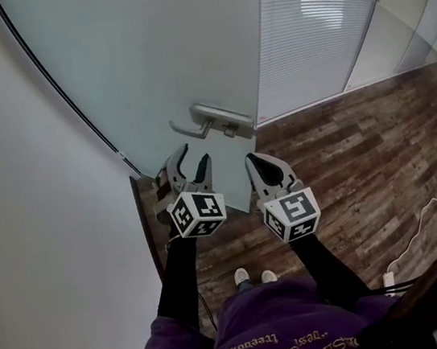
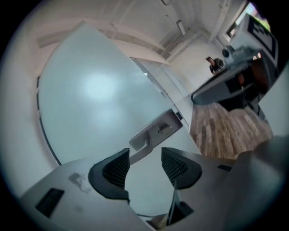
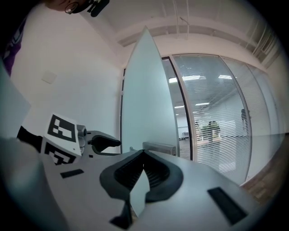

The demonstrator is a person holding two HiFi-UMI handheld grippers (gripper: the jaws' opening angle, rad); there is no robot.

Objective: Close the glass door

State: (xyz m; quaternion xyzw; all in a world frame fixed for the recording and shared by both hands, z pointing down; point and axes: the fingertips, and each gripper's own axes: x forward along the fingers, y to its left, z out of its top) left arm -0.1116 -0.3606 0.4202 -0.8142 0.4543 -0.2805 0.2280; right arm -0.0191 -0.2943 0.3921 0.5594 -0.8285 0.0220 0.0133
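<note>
The frosted glass door (image 1: 152, 57) stands ajar from the white wall, its free edge towards me. Its metal lever handle (image 1: 210, 120) juts out near that edge. My left gripper (image 1: 193, 155) hovers just below and in front of the handle, open, with nothing between its pads. In the left gripper view the handle (image 2: 151, 135) shows just beyond the open left gripper (image 2: 145, 158), not touched. My right gripper (image 1: 253, 160) is beside it near the door's edge, shut and empty. In the right gripper view its shut tips (image 3: 143, 155) point at the door's edge (image 3: 144, 90).
A white wall (image 1: 35, 197) runs along the left. A glass partition with blinds (image 1: 310, 26) stands behind the door on the right. The floor (image 1: 363, 164) is dark wood; a white cable and power strip (image 1: 412, 242) lie at the right.
</note>
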